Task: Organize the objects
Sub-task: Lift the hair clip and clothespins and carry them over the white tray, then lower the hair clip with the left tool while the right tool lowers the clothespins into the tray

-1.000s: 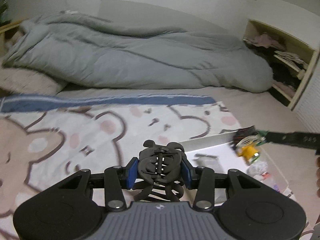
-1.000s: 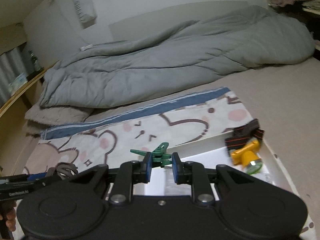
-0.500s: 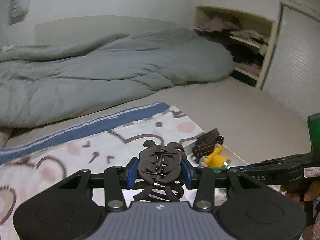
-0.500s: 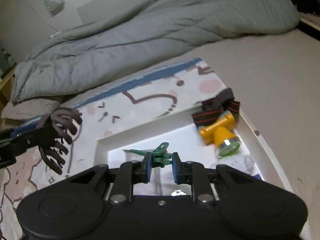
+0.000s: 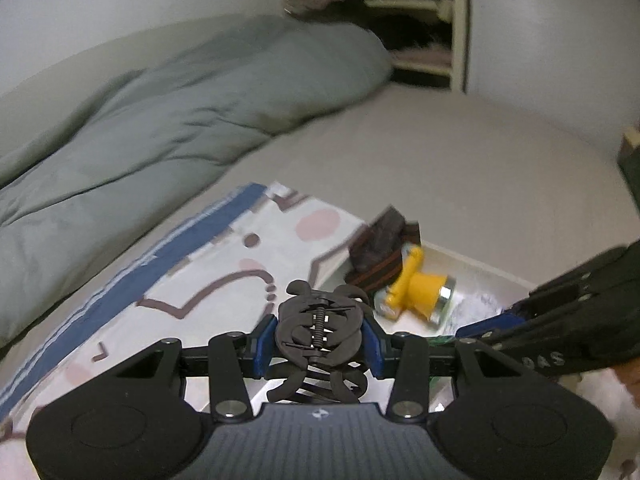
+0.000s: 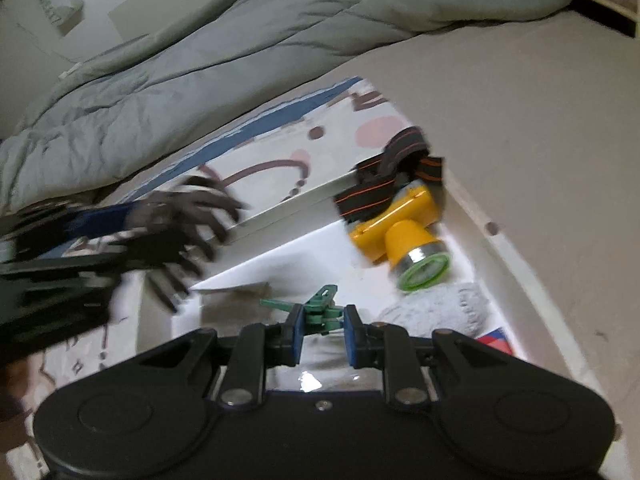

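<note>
My left hand-held gripper (image 5: 319,346) clamped across black claw clip (image 5: 320,334), above white tray (image 6: 496,248) edge. Right hand-held gripper (image 6: 322,318) pinching green clothespin (image 6: 320,308) over tray. Both light, stiff plastic, springy; grip on bodies.

Black gripper (image 5: 319,344) — blue pads (image 5: 264,346).

Matt plastic hair clip (image 5: 320,330), quilted cloth duvet (image 5: 160,120)

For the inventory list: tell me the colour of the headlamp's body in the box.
Yellow headlamp, with a green-ringed lens; clearest in the right wrist view.
</note>
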Action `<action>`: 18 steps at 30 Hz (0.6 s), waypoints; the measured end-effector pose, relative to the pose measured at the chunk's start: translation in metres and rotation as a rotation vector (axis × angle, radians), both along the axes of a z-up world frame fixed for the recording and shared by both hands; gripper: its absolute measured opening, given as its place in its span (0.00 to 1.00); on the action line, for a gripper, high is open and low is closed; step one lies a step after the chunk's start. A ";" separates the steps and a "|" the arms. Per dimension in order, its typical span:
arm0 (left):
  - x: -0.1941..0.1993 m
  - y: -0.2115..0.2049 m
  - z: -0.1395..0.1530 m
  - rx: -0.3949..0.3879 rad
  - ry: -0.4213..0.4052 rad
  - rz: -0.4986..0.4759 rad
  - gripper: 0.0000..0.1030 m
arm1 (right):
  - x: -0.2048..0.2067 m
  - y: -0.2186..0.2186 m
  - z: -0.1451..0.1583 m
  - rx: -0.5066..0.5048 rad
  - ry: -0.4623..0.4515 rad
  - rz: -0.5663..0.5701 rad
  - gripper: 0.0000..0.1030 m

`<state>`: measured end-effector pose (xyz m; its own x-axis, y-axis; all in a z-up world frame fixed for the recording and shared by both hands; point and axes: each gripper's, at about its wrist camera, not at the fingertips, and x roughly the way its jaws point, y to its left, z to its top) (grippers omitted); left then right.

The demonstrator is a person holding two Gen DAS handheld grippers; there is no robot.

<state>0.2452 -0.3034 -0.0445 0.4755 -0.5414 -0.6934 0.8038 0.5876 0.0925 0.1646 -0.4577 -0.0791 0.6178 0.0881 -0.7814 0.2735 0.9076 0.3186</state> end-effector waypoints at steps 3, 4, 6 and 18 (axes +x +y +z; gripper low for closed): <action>0.006 -0.015 -0.012 0.032 0.009 -0.045 0.44 | 0.001 0.004 -0.001 0.038 -0.019 0.052 0.21; 0.007 -0.018 -0.015 0.037 0.010 -0.059 0.44 | 0.003 0.006 -0.001 0.044 -0.025 0.063 0.20; 0.010 -0.026 -0.019 0.057 0.007 -0.090 0.44 | 0.004 0.006 -0.002 0.062 -0.036 0.082 0.20; 0.024 -0.054 -0.040 0.147 -0.011 -0.270 0.44 | 0.002 -0.011 -0.022 0.060 0.008 0.065 0.58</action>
